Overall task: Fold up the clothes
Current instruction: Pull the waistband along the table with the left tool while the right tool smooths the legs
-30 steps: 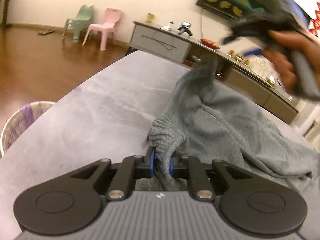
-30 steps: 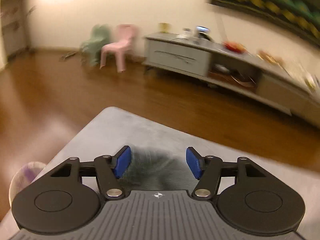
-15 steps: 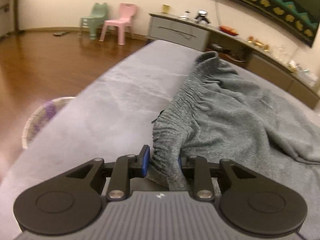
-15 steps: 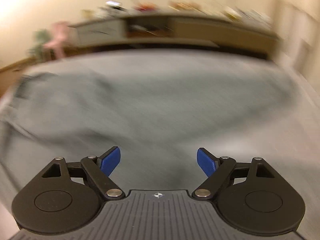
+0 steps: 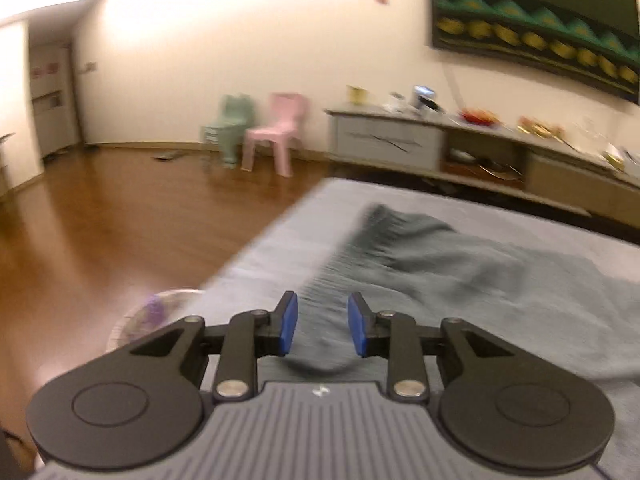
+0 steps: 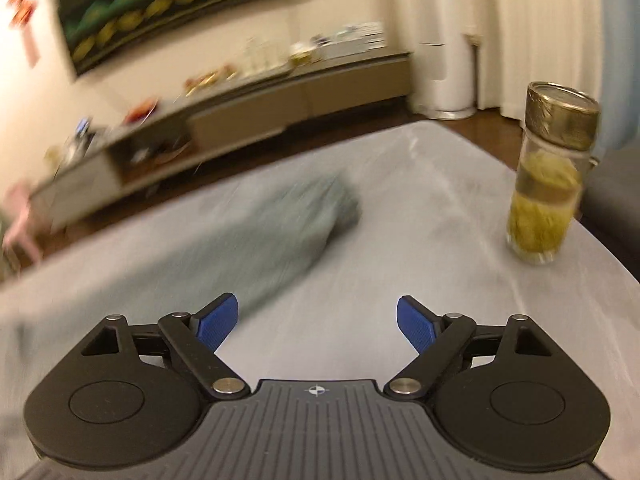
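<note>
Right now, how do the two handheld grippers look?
Both look alike. The left gripper and right gripper have black linkage arms, round black discs at each side, silver pivot pins, a ribbed grey body with a small white mark, and blue ribbed pads on the jaws.

A long grey sideboard (image 5: 460, 148) stood against the cream wall (image 5: 240, 60). Above it hung a dark panel (image 5: 532, 28) with green and gold shapes; left of it sat a pink chair (image 5: 276, 132) and green chair (image 5: 232, 128) on brown wood floor (image 5: 100, 220).
</note>
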The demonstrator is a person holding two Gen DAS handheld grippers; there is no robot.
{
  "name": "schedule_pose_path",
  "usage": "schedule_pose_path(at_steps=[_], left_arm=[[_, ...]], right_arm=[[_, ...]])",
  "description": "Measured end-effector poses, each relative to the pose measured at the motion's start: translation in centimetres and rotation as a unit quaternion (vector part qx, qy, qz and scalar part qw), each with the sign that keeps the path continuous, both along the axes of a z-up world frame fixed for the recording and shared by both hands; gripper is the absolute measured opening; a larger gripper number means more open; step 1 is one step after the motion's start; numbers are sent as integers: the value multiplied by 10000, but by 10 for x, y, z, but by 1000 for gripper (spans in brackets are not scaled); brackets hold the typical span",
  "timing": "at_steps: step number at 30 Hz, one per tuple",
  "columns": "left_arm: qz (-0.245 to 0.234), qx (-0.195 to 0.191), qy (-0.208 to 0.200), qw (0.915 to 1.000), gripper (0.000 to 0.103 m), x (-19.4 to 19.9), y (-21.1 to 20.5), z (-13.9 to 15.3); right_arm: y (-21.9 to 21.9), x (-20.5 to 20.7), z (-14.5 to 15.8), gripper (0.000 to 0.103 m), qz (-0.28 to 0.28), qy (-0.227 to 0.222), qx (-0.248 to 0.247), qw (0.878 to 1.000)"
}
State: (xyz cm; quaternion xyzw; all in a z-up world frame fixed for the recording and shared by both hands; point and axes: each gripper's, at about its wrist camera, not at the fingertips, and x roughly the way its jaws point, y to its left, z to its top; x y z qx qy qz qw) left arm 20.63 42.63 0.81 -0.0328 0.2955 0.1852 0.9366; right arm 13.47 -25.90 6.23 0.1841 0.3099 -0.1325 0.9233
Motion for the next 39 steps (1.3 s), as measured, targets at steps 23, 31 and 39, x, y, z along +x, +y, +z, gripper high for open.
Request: schedule_pose_path(at_steps=[23,31,39], left_arm=[[-449,285,692,9962,26,145,13,-35],[-1181,200,683,9904,25,191,9,-26],[-1193,637,1533,9789,20,253,-4,-88]], right_arm=[[-39,124,108,16,65,-1136,-740,9907],[-26,182,40,69,-466,266,-1198,9913],[38,130,-39,70,1113,879,-1618,9766]])
